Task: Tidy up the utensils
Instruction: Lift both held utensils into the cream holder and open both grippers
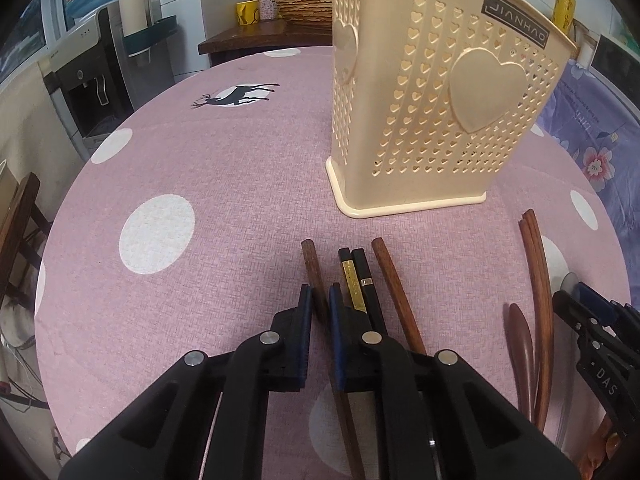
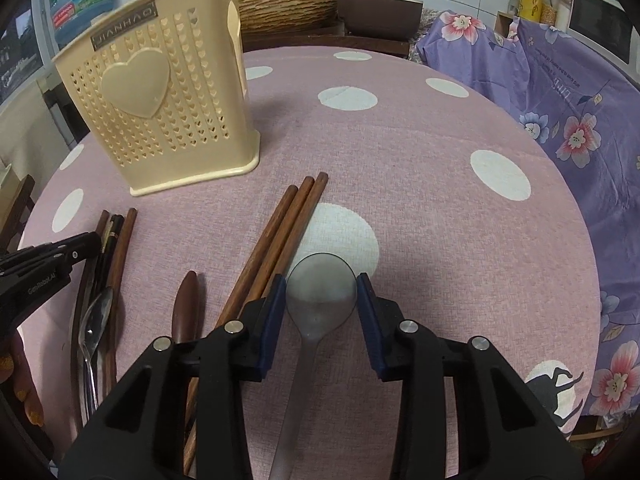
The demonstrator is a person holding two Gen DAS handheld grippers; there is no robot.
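Observation:
My left gripper [image 1: 320,308] is shut on a brown wooden chopstick [image 1: 310,264] that lies on the pink dotted tablecloth [image 1: 200,168]. Right beside it lie a black-and-gold pair [image 1: 356,272] and another brown chopstick [image 1: 394,284]. A cream heart-pattern utensil holder [image 1: 432,120] stands upright just beyond. In the right wrist view, my right gripper [image 2: 321,304] has both blue pads pressed against the sides of a grey metal spoon's bowl [image 2: 320,284], which lies flat. Three brown chopsticks [image 2: 280,236] rest just left of that spoon.
A dark wooden spoon [image 2: 186,304] and a shiny metal spoon [image 2: 94,320] lie between the two grippers. A purple floral cloth [image 2: 560,100] borders the table on the right. A wicker basket [image 2: 288,8] sits behind, and a water dispenser [image 1: 88,80] stands at the left.

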